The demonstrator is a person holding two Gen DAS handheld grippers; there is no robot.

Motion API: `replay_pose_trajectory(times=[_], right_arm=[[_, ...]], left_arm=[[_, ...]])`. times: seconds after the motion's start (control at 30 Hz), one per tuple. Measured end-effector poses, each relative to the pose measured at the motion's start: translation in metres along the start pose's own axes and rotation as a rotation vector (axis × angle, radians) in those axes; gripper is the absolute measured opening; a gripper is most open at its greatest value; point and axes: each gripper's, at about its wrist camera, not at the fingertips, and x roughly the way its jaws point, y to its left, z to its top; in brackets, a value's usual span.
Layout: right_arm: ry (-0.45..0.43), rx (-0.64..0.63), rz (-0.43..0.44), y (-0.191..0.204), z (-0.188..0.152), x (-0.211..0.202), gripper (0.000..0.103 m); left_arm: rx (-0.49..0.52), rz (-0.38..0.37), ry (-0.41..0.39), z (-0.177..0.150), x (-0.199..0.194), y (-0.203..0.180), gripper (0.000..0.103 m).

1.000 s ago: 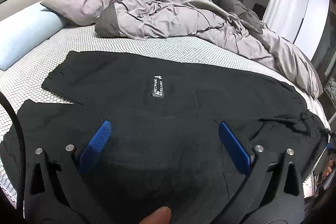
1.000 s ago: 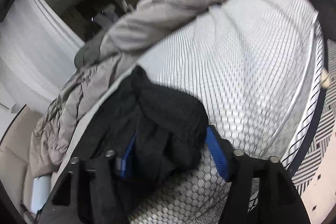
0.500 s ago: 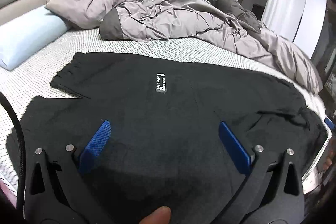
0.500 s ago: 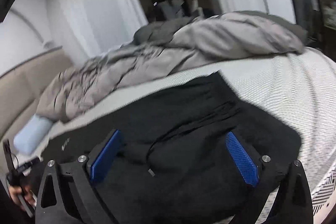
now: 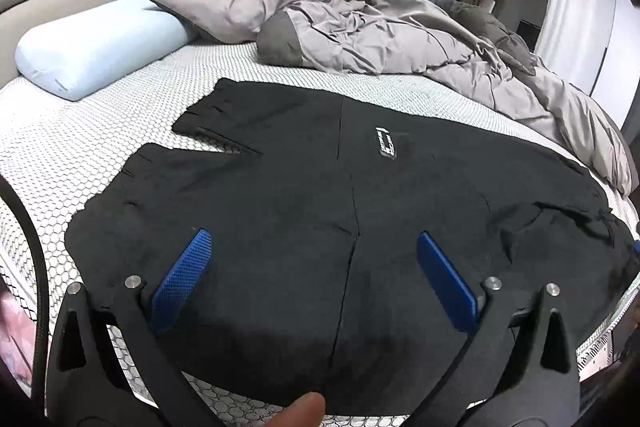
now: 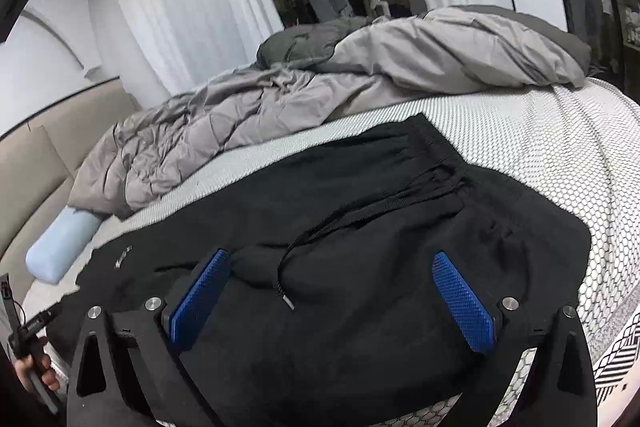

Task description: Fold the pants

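Now both pairs of jaws stand spread wide with nothing pinched between them: the left gripper [image 5: 312, 251] hovers over the middle of the black pants [image 5: 340, 219], and the right gripper [image 6: 330, 271], whose jaws have just been opening, hangs over the waistband end with cloth below the blue pads but not gripped. The pants lie flat on the honeycomb-patterned mattress [image 5: 120, 115], long axis running across the bed, parallel to the near edge; from the left wrist view the two legs point left, toward the pale blue pillow [image 5: 100, 47], and the waist lies to the right. A small white label [image 5: 385, 143] sits on the far leg, and the drawstring [image 6: 320, 239] trails loose over the waistband. Beyond the pants the grey duvet [image 5: 380, 31] is heaped along the far side of the mattress. The left gripper tilts downward at the cloth, a fingertip [image 5: 302, 409] showing at its base; the right gripper points more nearly level along the pants. A second ago the right gripper was rolled sideways and clamped on a bunched waistband; it has since levelled and let go. The left gripper's view has slid so the pants' leg hems and pillow show more fully.
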Motion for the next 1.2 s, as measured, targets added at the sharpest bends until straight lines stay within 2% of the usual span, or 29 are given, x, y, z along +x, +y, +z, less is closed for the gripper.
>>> replay_pose_trajectory(times=[0.07, 0.13, 0.2, 0.3, 0.4, 0.5, 0.67, 0.93, 1.13, 1.17, 1.2], right_arm=[[0.026, -0.024, -0.006, 0.004, -0.002, 0.004, 0.103], [0.027, -0.037, -0.011, 0.006, -0.004, 0.003, 0.103], [0.023, -0.037, -0.013, 0.005, -0.005, 0.001, 0.103], [0.020, -0.023, -0.027, 0.000, -0.005, 0.000, 0.103], [0.029, -0.003, -0.056, -0.004, -0.005, 0.002, 0.103], [0.035, 0.016, -0.056, -0.005, -0.004, 0.004, 0.103], [0.033, 0.007, -0.069, -0.005, -0.004, 0.003, 0.103], [0.030, 0.020, -0.092, -0.012, -0.004, 0.002, 0.103], [0.024, 0.019, -0.099, -0.014, -0.003, 0.000, 0.103], [0.023, 0.023, -0.099, -0.014, -0.003, 0.000, 0.103], [0.026, 0.032, -0.101, -0.015, -0.002, 0.000, 0.103]], left_arm=[[0.013, -0.001, 0.012, -0.003, 0.000, 0.000, 0.102], [-0.018, 0.002, 0.013, -0.006, -0.002, 0.007, 0.102], [-0.122, 0.011, 0.010, -0.008, -0.005, 0.029, 0.102], [-0.330, 0.035, 0.002, -0.013, -0.010, 0.079, 0.102], [-0.439, 0.020, 0.017, -0.018, -0.009, 0.109, 0.101], [-0.442, 0.024, 0.061, -0.020, -0.001, 0.113, 0.096], [-0.493, -0.009, 0.050, -0.028, -0.010, 0.127, 0.086], [-0.519, -0.041, 0.093, -0.039, -0.029, 0.129, 0.086], [-0.519, -0.035, 0.115, -0.037, -0.009, 0.126, 0.084], [-0.520, -0.032, 0.096, -0.031, -0.005, 0.127, 0.081], [-0.518, -0.024, 0.074, -0.024, -0.002, 0.130, 0.056]])
